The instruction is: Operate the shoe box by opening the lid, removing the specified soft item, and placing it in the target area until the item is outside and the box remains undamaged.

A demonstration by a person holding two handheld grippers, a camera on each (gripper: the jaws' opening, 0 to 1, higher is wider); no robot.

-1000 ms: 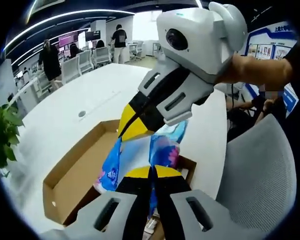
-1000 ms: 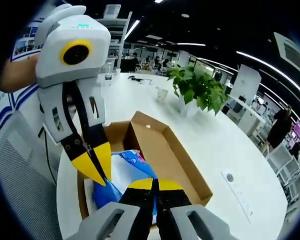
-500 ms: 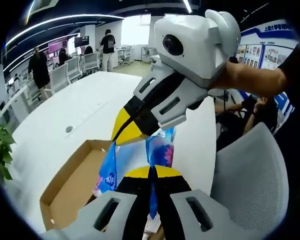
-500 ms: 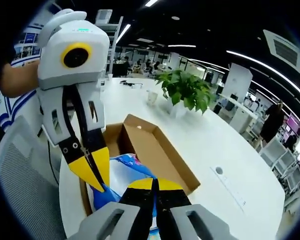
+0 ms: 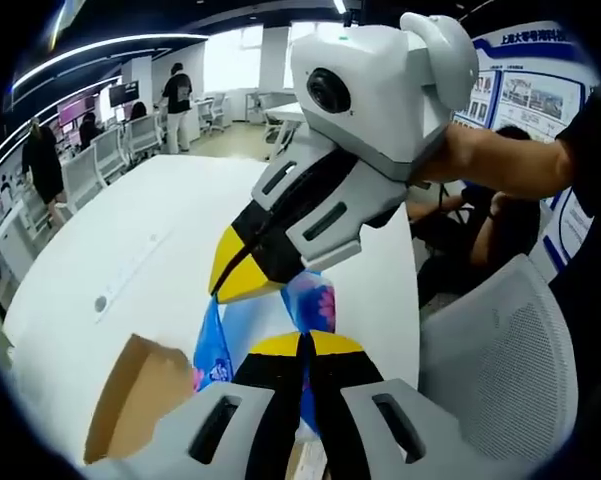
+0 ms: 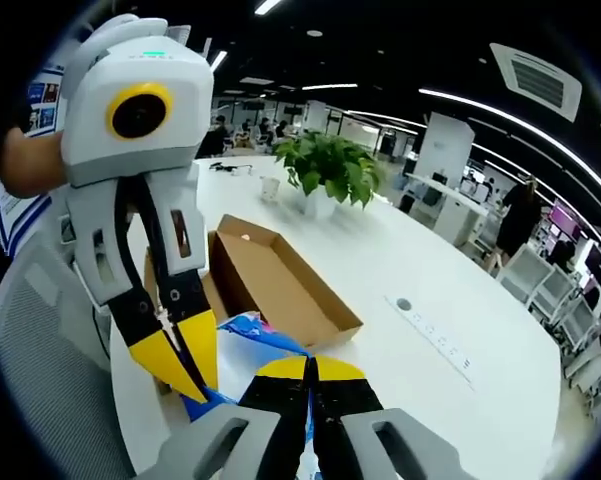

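Both the left gripper (image 5: 302, 345) and right gripper (image 6: 310, 368) clamp the blue soft pack (image 6: 248, 345) above the open shoe box (image 6: 280, 290); best carried level, clear of cardboard walls.

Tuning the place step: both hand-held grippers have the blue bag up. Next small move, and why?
Probably carry it sideways to the bare white table, then lower. The left hand-held gripper and right hand-held gripper both pinch the blue soft bag, which looks lifted out of the open cardboard box but hangs close to it.
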